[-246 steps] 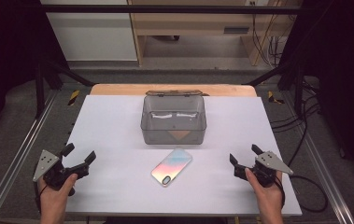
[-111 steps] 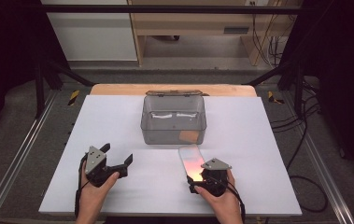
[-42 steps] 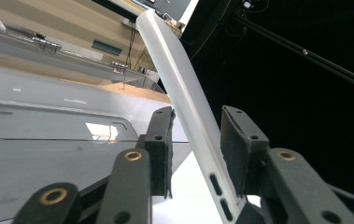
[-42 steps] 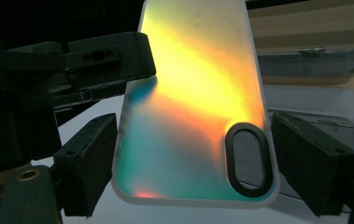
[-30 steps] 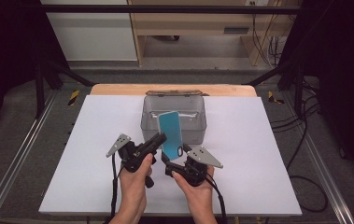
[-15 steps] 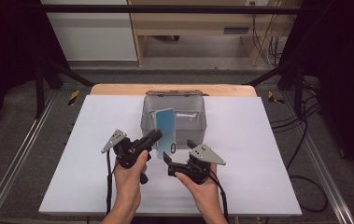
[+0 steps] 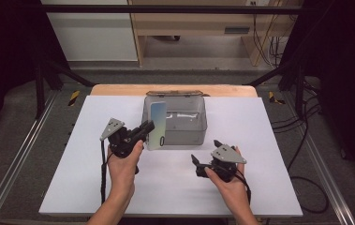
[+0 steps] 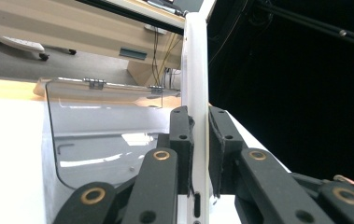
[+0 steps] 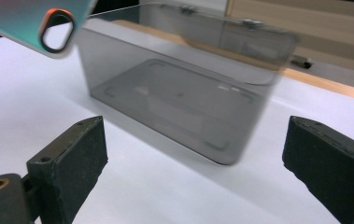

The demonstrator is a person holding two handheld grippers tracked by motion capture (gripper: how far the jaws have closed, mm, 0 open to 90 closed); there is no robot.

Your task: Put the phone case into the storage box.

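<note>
- Hands enter from the bottom edge of the high view, over the white worktop (image 7: 72, 183)
- Right gripper (image 7: 203, 165), lower right of centre, has its jaws wide apart and empty, clear of the box
- Left gripper (image 7: 148, 127), left of centre, has its jaws clamped on a phone (image 7: 158, 125), held upright on its edge at the front left corner of the box
- Smoky clear box (image 7: 184, 136) stands mid-worktop, its lid (image 7: 175, 93) open toward the far side

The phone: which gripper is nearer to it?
Left. The left gripper is shut on the phone; the right gripper is open, apart from it, low over the table.
</note>
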